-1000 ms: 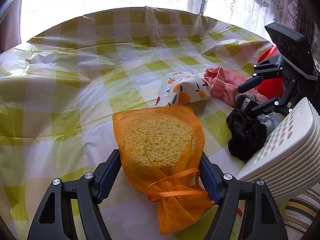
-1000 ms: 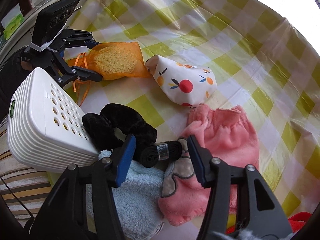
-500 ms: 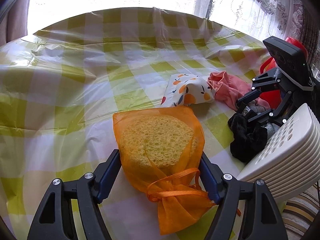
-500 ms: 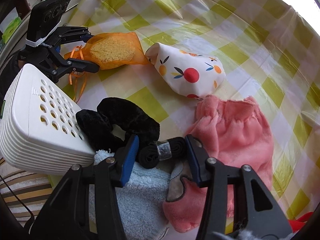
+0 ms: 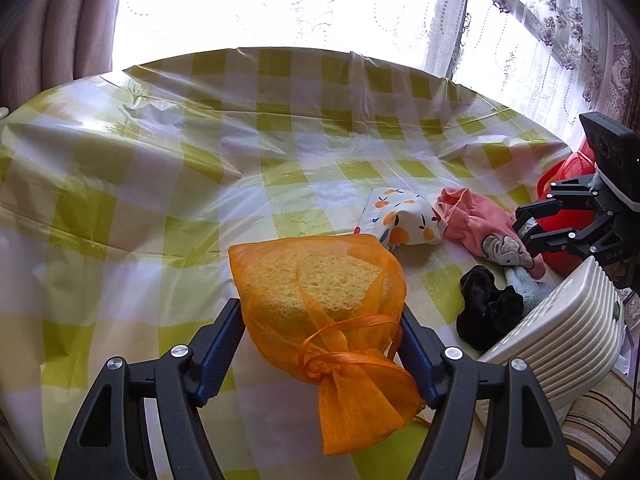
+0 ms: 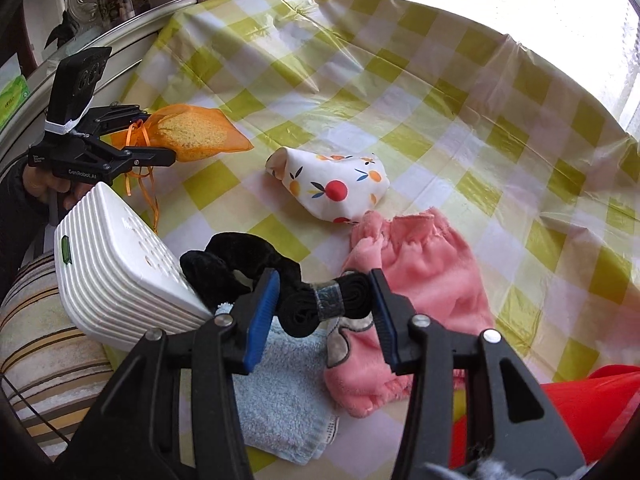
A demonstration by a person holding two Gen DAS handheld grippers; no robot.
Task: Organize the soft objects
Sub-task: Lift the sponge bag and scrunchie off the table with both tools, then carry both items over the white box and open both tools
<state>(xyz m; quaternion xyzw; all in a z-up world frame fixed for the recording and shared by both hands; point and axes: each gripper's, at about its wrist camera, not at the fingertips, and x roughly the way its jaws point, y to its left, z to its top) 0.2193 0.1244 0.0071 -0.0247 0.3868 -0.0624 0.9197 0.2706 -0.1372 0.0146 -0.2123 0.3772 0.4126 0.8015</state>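
Progress early: nothing visibly binned yet. Left gripper [image 5: 320,320] clamping orange mesh sponge bag [image 5: 320,304], right gripper [image 6: 324,300] pinching black banded roll [image 6: 328,300], both raised near table's [image 5: 160,184] near edge by white basket [image 6: 120,264]. Lifting higher than 1.0 s ago. Scrunchie [image 6: 240,256], pink garment [image 6: 420,280], fruit-print pouch [image 6: 336,188], blue towel [image 6: 280,392] remaining.
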